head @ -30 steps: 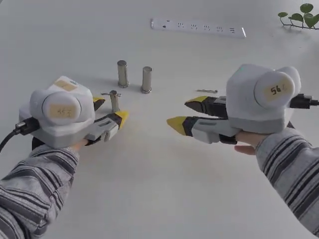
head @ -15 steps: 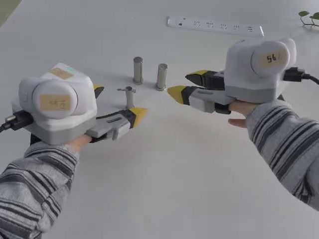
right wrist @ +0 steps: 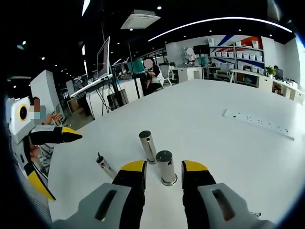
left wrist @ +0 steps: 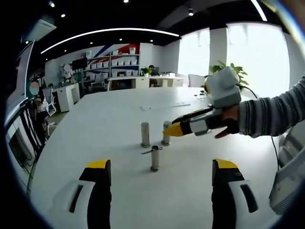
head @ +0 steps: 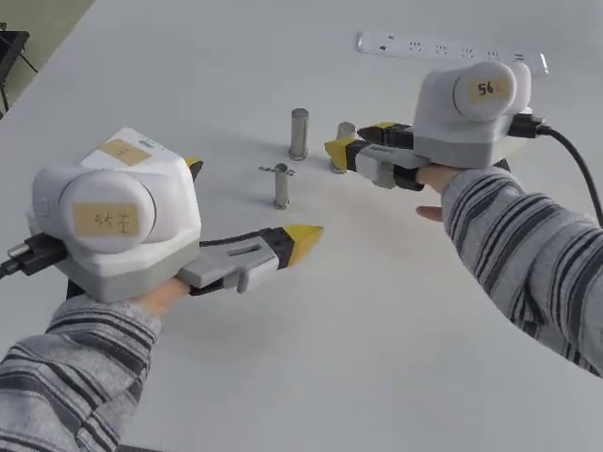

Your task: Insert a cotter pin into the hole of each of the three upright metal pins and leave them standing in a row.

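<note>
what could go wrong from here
The right gripper straddles one upright pin with open jaws; closing off-centre could tip it. The neighbouring pin stands close beside, so a jaw might knock it over. Either falling could roll into the front pin holding its cotter pin.

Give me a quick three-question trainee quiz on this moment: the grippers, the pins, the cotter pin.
1. True or false: the right gripper straddles a pin that has no cotter pin in it.
2. How many upright pins carry a cotter pin? A) none B) one C) all three
3. Fill in: the left gripper, held back from the pins, is ___ (open or shut).

Key: 1 true; 2 B; 3 open
</note>
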Motion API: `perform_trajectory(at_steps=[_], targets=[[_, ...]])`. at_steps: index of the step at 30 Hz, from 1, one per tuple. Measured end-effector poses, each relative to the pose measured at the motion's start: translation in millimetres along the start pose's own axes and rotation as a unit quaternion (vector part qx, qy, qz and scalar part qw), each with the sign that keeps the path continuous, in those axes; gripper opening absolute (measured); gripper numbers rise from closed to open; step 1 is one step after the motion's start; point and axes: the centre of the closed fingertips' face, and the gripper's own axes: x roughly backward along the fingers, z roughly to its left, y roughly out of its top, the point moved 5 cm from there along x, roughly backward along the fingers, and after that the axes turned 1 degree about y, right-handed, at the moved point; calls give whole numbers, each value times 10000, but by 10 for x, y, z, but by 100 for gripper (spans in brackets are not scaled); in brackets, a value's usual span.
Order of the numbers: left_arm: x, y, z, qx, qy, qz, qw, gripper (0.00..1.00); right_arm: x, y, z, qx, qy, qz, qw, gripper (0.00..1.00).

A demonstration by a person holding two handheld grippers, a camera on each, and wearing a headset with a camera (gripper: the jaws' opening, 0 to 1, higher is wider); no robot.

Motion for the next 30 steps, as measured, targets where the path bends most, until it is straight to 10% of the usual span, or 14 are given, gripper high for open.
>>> perform_trajectory(at_steps=[30], targets=[[129,73,46,-171,24,-113,9998,99,71,-29,151,694,0,213,9974,8]])
